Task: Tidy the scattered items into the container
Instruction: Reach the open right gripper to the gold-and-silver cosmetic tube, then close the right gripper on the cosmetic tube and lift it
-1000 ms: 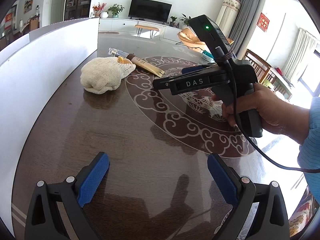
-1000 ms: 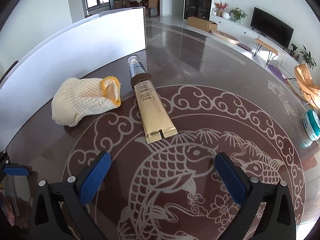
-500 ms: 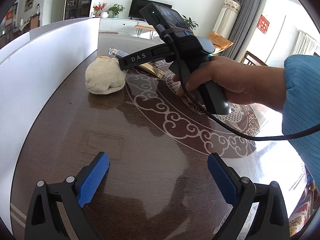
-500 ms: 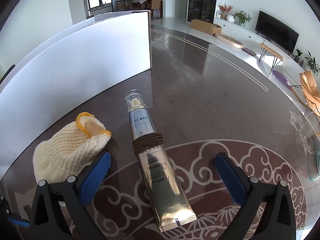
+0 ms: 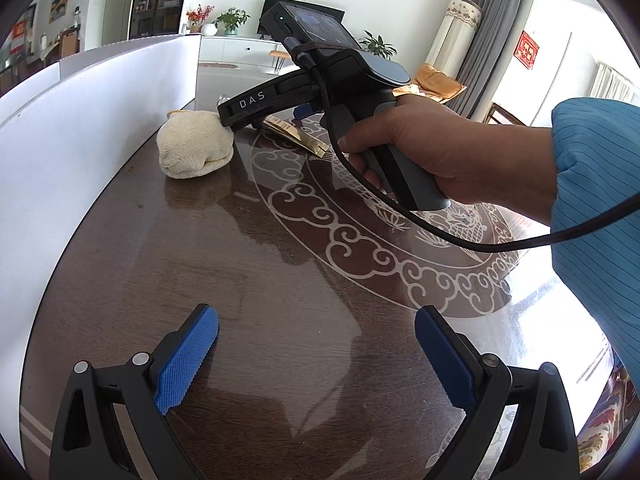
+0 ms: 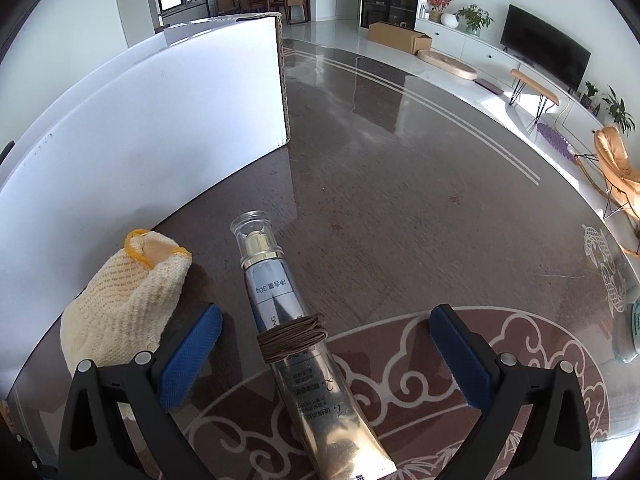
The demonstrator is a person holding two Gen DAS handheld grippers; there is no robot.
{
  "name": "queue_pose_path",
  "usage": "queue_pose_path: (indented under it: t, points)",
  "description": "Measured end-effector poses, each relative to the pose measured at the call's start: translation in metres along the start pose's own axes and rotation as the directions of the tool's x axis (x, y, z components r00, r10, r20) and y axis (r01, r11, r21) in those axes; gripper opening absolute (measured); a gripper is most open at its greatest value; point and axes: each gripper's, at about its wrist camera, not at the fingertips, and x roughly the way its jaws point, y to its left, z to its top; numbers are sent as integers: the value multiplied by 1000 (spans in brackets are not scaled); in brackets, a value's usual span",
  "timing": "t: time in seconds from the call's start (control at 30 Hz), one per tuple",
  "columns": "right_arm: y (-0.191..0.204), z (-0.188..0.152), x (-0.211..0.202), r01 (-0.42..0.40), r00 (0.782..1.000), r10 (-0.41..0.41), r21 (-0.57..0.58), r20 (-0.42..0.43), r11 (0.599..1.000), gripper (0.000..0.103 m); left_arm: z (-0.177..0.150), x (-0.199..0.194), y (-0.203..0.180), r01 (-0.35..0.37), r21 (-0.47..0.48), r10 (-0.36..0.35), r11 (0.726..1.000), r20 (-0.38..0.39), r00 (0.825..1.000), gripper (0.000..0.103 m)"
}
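Dark glossy table [image 6: 400, 216] with pale cloud-and-fish inlay, black television [image 6: 544, 52] on a white cabinet, potted plants [image 6: 474, 18], cardboard box [image 6: 400, 38] on the floor, grey curtain [image 5: 486, 36]

A cream knit glove [image 6: 120, 312] with a yellow cuff, a gold-and-silver tube [image 6: 304, 356] wound with brown cord, blue-padded gripper fingers [image 6: 188, 360], and a dark brown table [image 6: 400, 200] with white scrollwork.

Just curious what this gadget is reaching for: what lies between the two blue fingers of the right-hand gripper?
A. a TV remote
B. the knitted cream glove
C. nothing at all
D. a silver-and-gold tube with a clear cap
D: in the right wrist view the tube lies on the table between the open right gripper fingers, while the glove sits outside them, to the left.
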Motion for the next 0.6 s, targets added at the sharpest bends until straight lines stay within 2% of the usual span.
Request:
queue_pose_path:
  t: [0.07,0.13,0.17,0.2,0.23,0.43,0.6]
  points:
    - [2,-4,-5,-5,1000,5,-5,26,1000,91,0,0,0,0,0,0,1000,0,1000,101]
    - [1,-6,-10,-3,999,3,-1,51,1000,64,0,0,0,0,0,0,1000,0,1000,101]
    - [-1,-8,-12,-1,998,1,5,57,1000,57,0,0,0,0,0,0,1000,0,1000,101]
    - [-2,-9,-14,6,998,-6,11,61,1000,40,0,0,0,0,0,0,1000,0,1000,101]
    - [-5,-11,-15,11,998,-12,20,63,1000,30,-1,0,0,-1,1,1,1000,0,1000,101]
    - [-17,-35,-32,65,994,-72,85,79,994,30,-1,0,-2,3,-1,-3,1000,1,1000,101]
    - [-47,-76,-60,124,985,-144,197,91,973,30,-1,2,-4,-2,2,2,1000,-1,1000,101]
